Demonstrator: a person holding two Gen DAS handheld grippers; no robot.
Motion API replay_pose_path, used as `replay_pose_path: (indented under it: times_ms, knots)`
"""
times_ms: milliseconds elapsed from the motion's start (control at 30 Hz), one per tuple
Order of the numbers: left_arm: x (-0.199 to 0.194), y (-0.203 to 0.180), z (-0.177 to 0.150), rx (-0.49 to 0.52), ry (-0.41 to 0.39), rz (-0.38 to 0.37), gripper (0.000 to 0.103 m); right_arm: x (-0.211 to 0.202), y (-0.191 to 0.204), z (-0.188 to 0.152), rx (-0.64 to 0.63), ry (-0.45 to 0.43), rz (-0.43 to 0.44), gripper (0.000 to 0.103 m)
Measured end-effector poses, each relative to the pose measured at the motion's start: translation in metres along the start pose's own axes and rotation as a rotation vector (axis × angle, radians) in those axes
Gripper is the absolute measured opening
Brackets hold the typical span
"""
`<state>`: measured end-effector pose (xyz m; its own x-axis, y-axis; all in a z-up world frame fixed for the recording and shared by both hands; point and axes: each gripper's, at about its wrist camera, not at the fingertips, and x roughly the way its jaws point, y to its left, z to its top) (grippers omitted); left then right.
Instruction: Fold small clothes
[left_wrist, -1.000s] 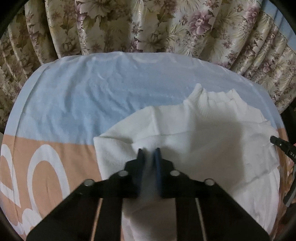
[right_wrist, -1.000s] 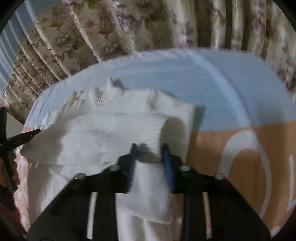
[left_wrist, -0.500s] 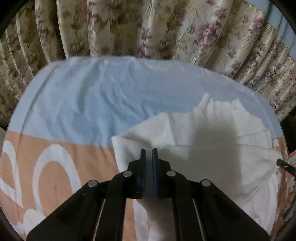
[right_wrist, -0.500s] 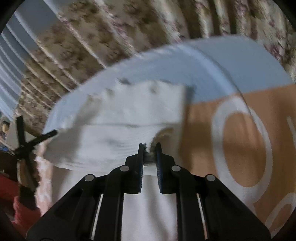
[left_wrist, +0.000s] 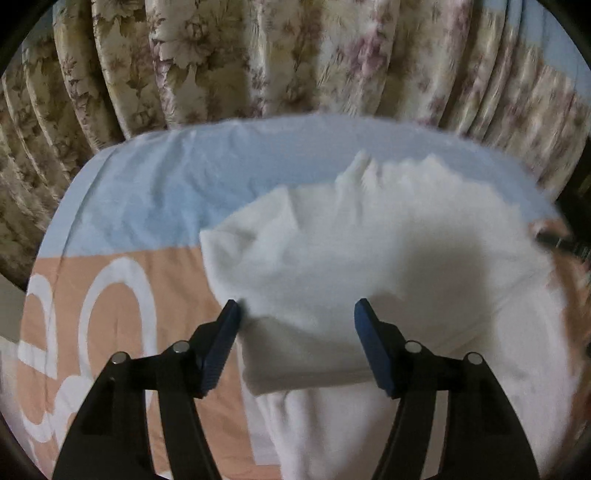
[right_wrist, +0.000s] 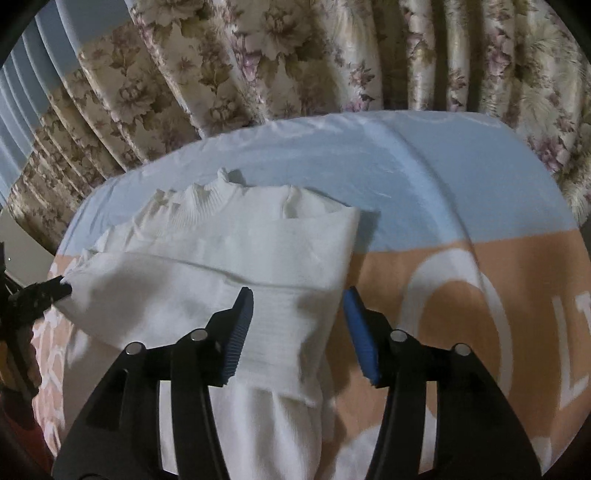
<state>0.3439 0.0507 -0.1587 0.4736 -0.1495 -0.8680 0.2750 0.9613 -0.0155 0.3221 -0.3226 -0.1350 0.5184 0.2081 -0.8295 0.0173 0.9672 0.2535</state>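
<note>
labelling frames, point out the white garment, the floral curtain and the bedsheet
white garment (right_wrist: 229, 258), right wrist view, folded top layer
floral curtain (right_wrist: 295, 59), right wrist view, middle pleats
bedsheet (left_wrist: 147, 195), left wrist view, blue part

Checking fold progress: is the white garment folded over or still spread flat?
Folded over. A layer of the white garment lies doubled across itself, its folded edge crossing the middle, on the bedsheet.

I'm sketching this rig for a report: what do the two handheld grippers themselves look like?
Both match. The left gripper and right gripper each have two angular black linkage arms with round silver pivot bolts, ending in flat blue ribbed finger pads. No cables, markings or sleeves are visible.
</note>
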Motion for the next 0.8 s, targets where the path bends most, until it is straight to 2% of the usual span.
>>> replay_pose_path:
  times_ms: [67,133,267,367,400,433,467,533,700,800]
  knots:
    - [0.016,0.017,-0.013,-0.068,0.052,-0.026,0.066,0.010,0.005,0.001,-0.011,0.026,0.001,0.047]
    - [0.018,0.032,-0.022,-0.120,0.024,-0.082,0.066,0.014,0.009,-0.002,-0.019,0.055,-0.018,0.046]
    - [0.017,0.026,-0.024,-0.085,0.019,-0.044,0.066,0.007,0.013,-0.011,-0.027,0.038,-0.040,0.040]
    - [0.019,0.028,-0.025,-0.098,0.013,-0.039,0.067,0.010,0.020,-0.015,-0.058,0.040,-0.055,0.024]
    - [0.019,0.029,-0.026,-0.110,0.010,-0.042,0.067,0.011,0.021,-0.016,-0.074,0.033,-0.076,0.015]
    - [0.018,0.029,-0.026,-0.117,0.007,-0.043,0.069,0.011,0.024,-0.016,-0.093,0.018,-0.096,0.013]
    - [0.016,0.029,-0.028,-0.119,0.004,-0.037,0.073,0.009,0.024,-0.014,-0.100,-0.005,-0.096,0.006]
    - [0.012,0.029,-0.028,-0.117,-0.007,-0.013,0.079,0.003,0.021,-0.006,-0.085,-0.043,-0.075,0.005]
    - [-0.001,0.033,-0.028,-0.138,-0.055,-0.025,0.082,-0.011,0.027,0.022,-0.118,-0.155,-0.061,0.003]
    - [-0.013,0.038,-0.025,-0.157,-0.090,-0.027,0.085,-0.004,0.025,0.031,-0.120,-0.162,-0.075,0.003]
